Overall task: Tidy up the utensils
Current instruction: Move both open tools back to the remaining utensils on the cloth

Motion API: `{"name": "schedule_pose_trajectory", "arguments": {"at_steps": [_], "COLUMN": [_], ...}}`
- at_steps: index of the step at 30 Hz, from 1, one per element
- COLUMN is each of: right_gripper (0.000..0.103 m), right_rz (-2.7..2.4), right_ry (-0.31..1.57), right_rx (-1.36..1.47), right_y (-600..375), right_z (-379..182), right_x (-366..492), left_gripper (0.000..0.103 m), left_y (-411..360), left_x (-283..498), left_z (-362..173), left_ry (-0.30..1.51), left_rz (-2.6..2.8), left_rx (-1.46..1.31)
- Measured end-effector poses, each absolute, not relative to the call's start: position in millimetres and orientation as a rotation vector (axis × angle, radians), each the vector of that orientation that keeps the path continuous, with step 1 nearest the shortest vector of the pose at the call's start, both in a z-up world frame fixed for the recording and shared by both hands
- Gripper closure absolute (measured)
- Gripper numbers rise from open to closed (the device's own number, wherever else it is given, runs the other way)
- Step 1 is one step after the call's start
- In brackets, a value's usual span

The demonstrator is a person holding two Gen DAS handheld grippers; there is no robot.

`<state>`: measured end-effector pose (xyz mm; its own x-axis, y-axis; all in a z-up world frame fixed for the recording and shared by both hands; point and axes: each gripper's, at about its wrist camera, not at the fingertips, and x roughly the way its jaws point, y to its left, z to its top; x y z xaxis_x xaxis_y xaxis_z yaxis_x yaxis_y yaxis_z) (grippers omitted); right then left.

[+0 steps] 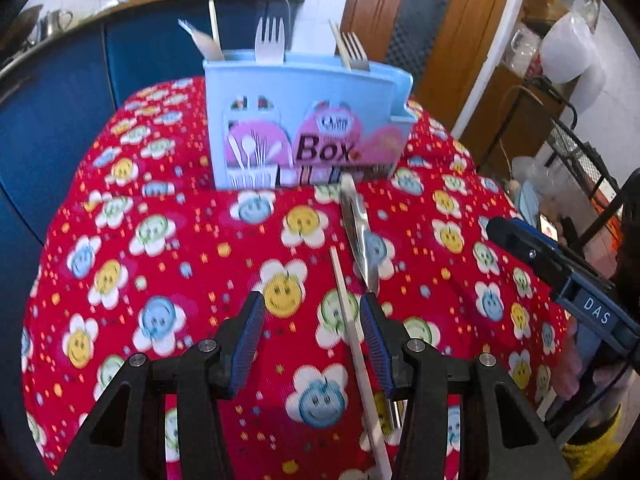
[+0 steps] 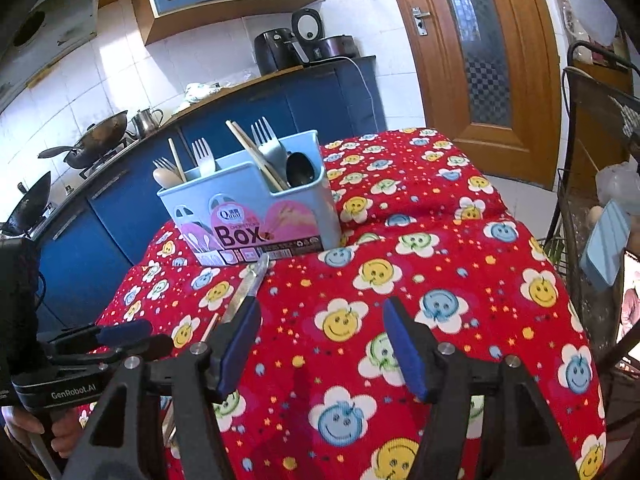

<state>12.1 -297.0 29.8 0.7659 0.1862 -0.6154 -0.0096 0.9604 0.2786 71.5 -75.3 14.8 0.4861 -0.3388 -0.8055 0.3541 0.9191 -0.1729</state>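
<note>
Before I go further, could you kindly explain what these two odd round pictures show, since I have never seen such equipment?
A person holds a two-finger gripper in each hand; a fisheye camera on each looks along its fingers. In the left view, the left gripper stands open above a pale chopstick lying beside a steel knife on the red flowered tablecloth. The right view shows the right gripper, open and empty. The light blue plastic utensil box already holds forks, spoons and chopsticks. Neither gripper holds anything.
</note>
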Motion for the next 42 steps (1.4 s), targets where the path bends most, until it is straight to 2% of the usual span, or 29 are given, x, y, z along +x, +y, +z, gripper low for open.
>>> {"name": "schedule_pose_trajectory", "arguments": {"at_steps": [11,13,15,18,35,37,39,42], "right_gripper": [0.036,0.036,0.036,0.036,0.036,0.036,0.036,0.036], "right_rz": [0.124,0.125,0.126,0.126,0.130,0.132,0.132,0.123], "right_ry": [0.691,0.689,0.687,0.688,0.691,0.691,0.690,0.700], "right_rx": [0.298,0.302,0.308,0.319,0.337,0.339,0.346,0.353], "right_y": [-303.8,-304.9,-306.6,-309.3,-312.9,-312.9,-314.1,-314.5], "right_z": [25.2,24.8,24.4,23.2,22.2,21.9,21.4,19.2], "right_x": [2.4,1.7,0.9,0.1,-1.5,-2.3,-2.9,-2.3], "left_gripper": [0.053,0.058,0.069,0.077,0.078,0.082,0.095,0.097], "left_y": [-81.6,-82.3,-82.5,-83.3,-115.6,-116.6,-115.7,-104.9], "left_x": [65.5,65.9,66.8,68.2,83.1,80.9,80.2,82.1], "left_z": [0.1,-1.5,-2.2,-2.1,-3.8,-3.8,-3.6,-3.9], "left_ry": [1.102,1.126,1.142,1.166,1.329,1.313,1.299,1.293], "left_rz": [-0.458,-0.474,-0.474,-0.486,-0.485,-0.477,-0.477,-0.494], "left_rx": [0.017,0.006,0.006,0.010,0.225,0.242,0.237,0.160]}}
